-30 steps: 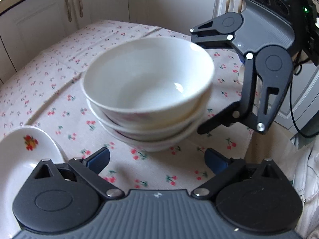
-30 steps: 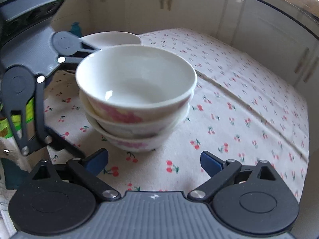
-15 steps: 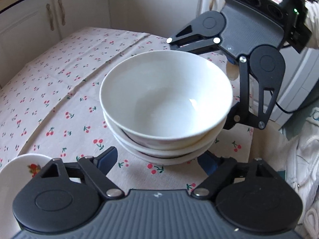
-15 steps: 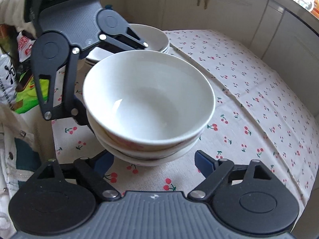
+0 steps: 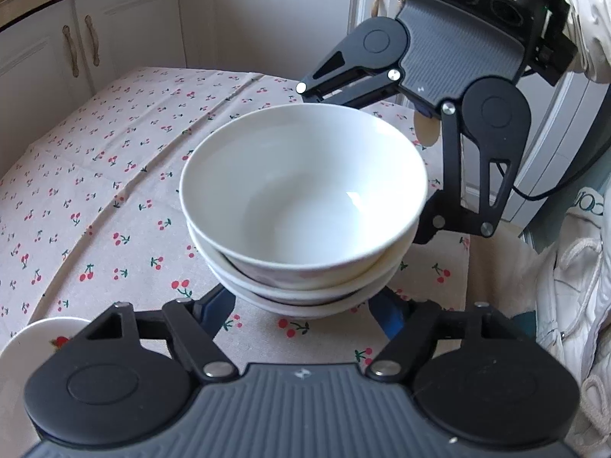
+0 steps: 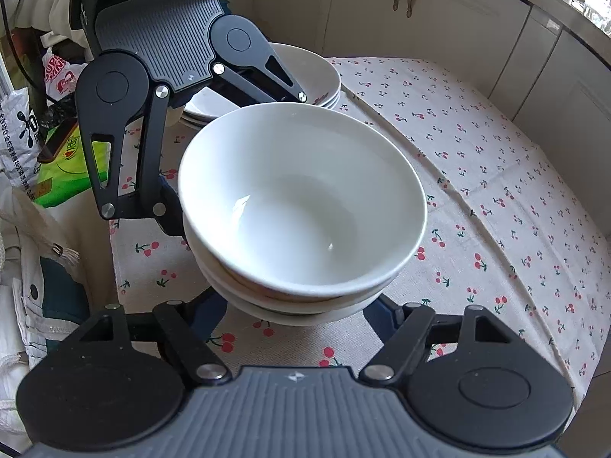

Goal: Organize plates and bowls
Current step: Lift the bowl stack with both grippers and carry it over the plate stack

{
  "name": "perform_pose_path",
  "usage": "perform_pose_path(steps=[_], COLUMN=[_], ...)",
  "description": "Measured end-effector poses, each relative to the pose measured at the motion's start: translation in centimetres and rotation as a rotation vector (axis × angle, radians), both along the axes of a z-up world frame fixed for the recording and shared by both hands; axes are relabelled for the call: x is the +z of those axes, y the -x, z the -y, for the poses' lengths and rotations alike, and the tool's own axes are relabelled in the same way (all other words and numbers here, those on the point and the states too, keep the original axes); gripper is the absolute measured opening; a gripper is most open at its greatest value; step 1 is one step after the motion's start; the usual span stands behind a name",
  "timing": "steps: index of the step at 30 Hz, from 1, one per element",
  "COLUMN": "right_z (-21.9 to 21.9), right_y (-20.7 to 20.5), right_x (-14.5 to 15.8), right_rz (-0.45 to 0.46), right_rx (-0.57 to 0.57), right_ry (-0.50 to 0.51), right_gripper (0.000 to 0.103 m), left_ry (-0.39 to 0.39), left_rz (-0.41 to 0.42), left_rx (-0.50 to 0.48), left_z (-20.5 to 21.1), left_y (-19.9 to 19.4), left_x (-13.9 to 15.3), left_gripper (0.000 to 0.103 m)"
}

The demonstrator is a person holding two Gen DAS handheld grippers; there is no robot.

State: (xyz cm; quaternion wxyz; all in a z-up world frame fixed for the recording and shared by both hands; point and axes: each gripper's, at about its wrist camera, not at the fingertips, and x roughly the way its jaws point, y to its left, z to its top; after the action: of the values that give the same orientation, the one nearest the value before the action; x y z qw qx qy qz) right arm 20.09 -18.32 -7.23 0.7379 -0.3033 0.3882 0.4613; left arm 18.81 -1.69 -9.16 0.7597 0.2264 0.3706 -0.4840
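A stack of three white bowls (image 5: 305, 206) stands on the cherry-print tablecloth (image 5: 95, 175); it also shows in the right wrist view (image 6: 301, 206). My left gripper (image 5: 305, 311) is open, its blue-padded fingers on either side of the stack's base. My right gripper (image 6: 298, 315) is open on the opposite side, its fingers likewise straddling the base. Whether the pads touch the bowls is hidden under the stack. Each gripper shows in the other's view, across the bowls.
A stack of white plates and dishes (image 6: 305, 72) stands behind the left gripper; its edge shows in the left wrist view (image 5: 34, 339). White cabinets (image 5: 88, 45) surround the table. Bags and clothing (image 6: 46, 122) lie off the table's near edge.
Both grippers have moved in toward the bowl stack from opposite sides, so their fingers now reach under its rim at the base. The bowls have stayed in place.
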Motion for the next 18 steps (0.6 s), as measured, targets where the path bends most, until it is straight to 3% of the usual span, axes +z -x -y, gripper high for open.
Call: perform_pose_path(steps=[18], right_z=[-0.10], right_y=[-0.04], right_x=[0.09], right_rz=[-0.003], right_rx=[-0.012], right_ry=[0.006], right_gripper=[0.081], left_ry=[-0.029], left_rz=[0.006], left_rx=[-0.028], left_z=[0.60], left_y=[-0.43], left_x=[0.04], left_gripper=[0.077])
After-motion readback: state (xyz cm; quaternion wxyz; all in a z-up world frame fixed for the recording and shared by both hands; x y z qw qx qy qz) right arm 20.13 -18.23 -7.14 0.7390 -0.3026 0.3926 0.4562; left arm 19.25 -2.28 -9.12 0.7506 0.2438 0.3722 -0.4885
